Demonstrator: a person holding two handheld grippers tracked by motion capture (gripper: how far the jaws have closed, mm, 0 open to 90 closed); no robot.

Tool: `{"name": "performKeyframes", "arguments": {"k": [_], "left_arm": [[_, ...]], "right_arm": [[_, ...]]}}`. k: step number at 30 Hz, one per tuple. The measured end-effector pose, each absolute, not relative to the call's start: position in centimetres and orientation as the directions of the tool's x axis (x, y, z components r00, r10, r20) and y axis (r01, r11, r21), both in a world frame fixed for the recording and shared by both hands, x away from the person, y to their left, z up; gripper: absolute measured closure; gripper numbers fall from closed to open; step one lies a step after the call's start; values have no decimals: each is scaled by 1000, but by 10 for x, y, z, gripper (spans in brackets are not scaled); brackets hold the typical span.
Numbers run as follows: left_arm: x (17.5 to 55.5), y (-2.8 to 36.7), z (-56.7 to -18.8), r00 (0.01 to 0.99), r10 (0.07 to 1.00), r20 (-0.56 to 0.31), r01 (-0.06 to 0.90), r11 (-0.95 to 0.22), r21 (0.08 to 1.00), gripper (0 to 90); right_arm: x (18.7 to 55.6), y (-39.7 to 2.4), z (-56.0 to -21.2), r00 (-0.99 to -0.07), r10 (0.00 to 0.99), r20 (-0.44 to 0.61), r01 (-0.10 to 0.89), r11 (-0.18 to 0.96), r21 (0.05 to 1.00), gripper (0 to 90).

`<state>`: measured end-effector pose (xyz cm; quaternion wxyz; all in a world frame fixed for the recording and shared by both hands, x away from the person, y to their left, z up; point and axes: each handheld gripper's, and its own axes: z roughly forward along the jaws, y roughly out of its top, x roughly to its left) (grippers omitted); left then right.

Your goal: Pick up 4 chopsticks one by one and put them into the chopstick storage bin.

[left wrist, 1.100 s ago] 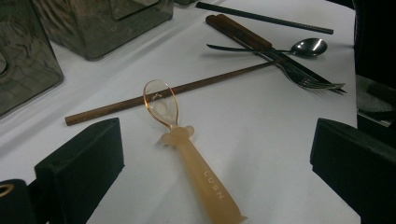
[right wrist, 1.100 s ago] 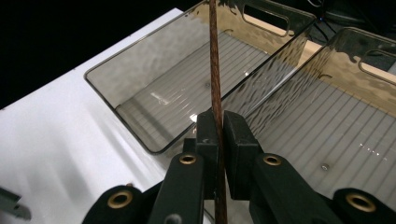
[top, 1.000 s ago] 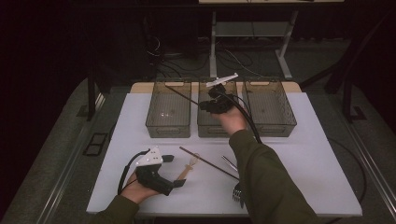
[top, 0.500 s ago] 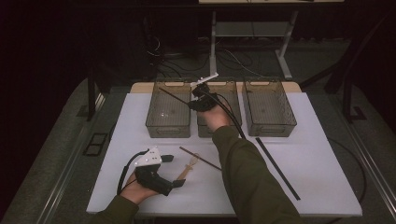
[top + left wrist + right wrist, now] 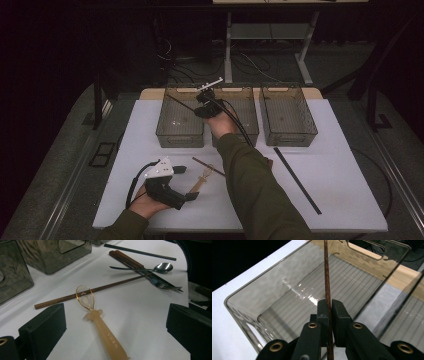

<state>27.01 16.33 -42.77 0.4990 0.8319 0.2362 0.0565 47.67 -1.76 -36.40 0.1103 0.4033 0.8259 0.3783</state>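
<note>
High view showed my right gripper (image 5: 204, 102) extended toward 12 o'clock, above the left bin (image 5: 181, 119) of three smoky plastic bins along the far edge of the white table (image 5: 345, 165). Right gripper view confirmed its jaws clamped narrow on a brown wooden chopstick (image 5: 327, 282), which ran up from between the pads over the ribbed floor of that bin (image 5: 294, 302). My left gripper (image 5: 167, 182) rested at about 7 o'clock on the table, held in my left hand (image 5: 145, 202). Left gripper view showed its jaws standing wide apart, gripping nothing, with an amber translucent spoon (image 5: 98, 322) lying between them on the table. A second brown chopstick (image 5: 92, 291) lay just beyond the spoon bowl. Farther off at 1 o'clock I noted a metal spoon (image 5: 160, 267), a wood-handled fork (image 5: 147, 271) and a dark rod (image 5: 140, 251)
</note>
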Motion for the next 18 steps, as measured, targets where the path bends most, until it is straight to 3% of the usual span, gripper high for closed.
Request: {"name": "performKeyframes", "arguments": {"k": [10, 18], "left_arm": [[270, 163, -427, 882, 449, -146, 339, -387, 858, 16], [270, 163, -427, 883, 448, -143, 337, -388, 858, 16]], "right_arm": [[477, -3, -371, -669, 734, 121, 580, 413, 703, 822], [476, -6, -367, -670, 730, 137, 579, 399, 711, 694]]}}
